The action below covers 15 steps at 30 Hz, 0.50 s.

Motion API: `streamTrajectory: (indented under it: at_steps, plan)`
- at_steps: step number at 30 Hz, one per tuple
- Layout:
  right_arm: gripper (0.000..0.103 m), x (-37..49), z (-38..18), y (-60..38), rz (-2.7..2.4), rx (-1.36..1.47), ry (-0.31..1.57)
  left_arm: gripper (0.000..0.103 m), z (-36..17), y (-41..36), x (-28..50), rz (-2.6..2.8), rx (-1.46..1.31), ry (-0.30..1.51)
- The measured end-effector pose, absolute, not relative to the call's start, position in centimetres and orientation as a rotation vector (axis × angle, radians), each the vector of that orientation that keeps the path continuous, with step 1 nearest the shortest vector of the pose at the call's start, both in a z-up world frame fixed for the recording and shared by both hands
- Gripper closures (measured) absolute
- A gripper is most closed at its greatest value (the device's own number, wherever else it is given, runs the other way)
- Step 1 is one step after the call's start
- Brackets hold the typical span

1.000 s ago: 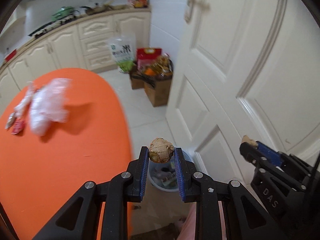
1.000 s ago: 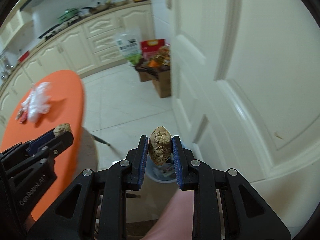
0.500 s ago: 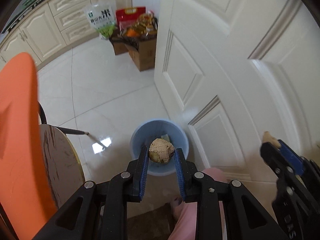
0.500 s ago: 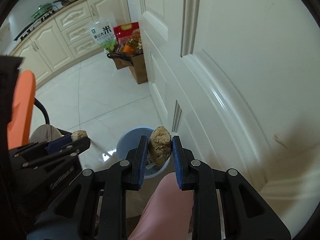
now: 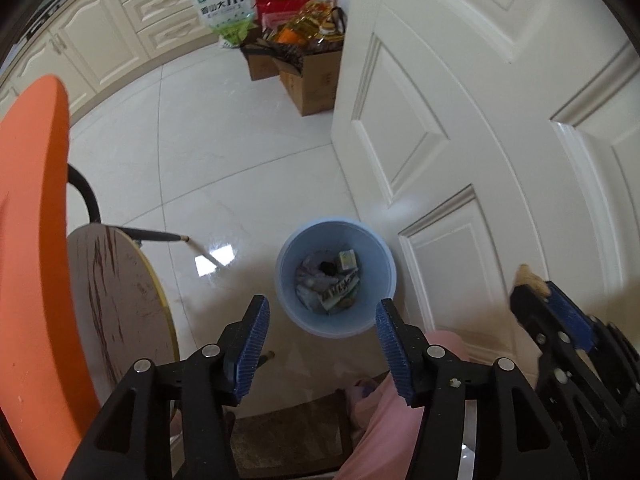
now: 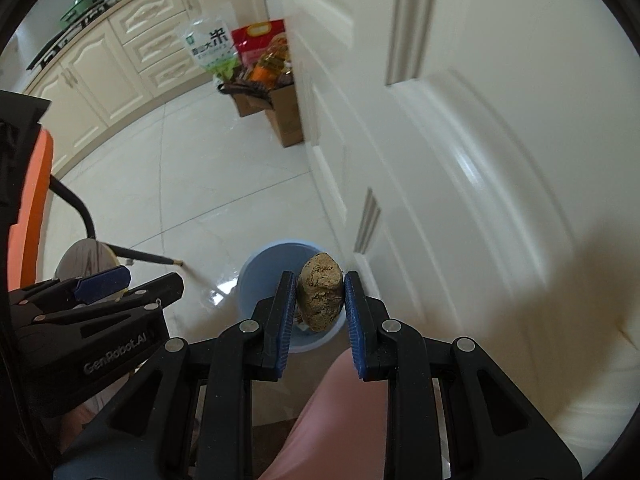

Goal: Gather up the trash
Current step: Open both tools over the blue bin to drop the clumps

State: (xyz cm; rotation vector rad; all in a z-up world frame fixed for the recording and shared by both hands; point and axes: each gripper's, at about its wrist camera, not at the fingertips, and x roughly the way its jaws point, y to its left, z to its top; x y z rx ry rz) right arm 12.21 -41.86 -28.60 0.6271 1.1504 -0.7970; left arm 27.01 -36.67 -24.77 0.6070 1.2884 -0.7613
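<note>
A light blue trash bin (image 5: 336,278) stands on the white floor beside the door, with wrappers and scraps inside. My left gripper (image 5: 320,312) hangs right above it, pointing down; its jaws are opening and nothing is between them. My right gripper (image 6: 320,292) is shut on a brown ginger lump (image 6: 320,296), held above the bin (image 6: 260,268). In the left wrist view that gripper (image 5: 552,308) shows at the right edge with the tip of the lump (image 5: 530,278) sticking out. The left gripper (image 6: 104,284) appears at the left of the right wrist view.
A white panelled door (image 5: 460,120) rises close on the right of the bin. An orange table (image 5: 28,240) and a round wooden stool (image 5: 116,304) are on the left. Cardboard boxes with groceries (image 5: 304,60) and a rice bag (image 5: 224,8) sit by cream cabinets (image 5: 104,32). A pink-clad leg (image 5: 384,420) is below.
My left gripper has opened and the ginger lump it held is gone from between its fingers. Both grippers have sunk and tipped down over the bin. The right still holds its lump.
</note>
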Motion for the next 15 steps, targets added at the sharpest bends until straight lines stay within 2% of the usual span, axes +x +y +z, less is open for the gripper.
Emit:
streamTrajectory:
  at_steps: [7,8,10,13,15]
  plan:
    - [0.078,12.9,-28.6,-41.9,-0.716,0.678,1.126,0.05,-24.1,-36.2,27.4,-0.756,0.596,1.311]
    - [0.071,13.0,-28.5,-42.0,-0.711,0.678,1.125,0.05,-23.8,-36.0,27.3,-0.757,0.595,1.302]
    - [0.063,12.9,-28.2,-41.9,-0.725,0.661,1.121,0.05,-23.6,-35.7,27.3,-0.762,0.594,1.299]
    - [0.056,12.6,-27.7,-42.0,-0.737,0.663,1.113,0.05,-23.2,-35.1,27.4,-0.776,0.582,1.305]
    - [0.055,12.4,-27.6,-42.1,-0.742,0.673,1.109,0.05,-23.1,-34.9,27.4,-0.772,0.581,1.303]
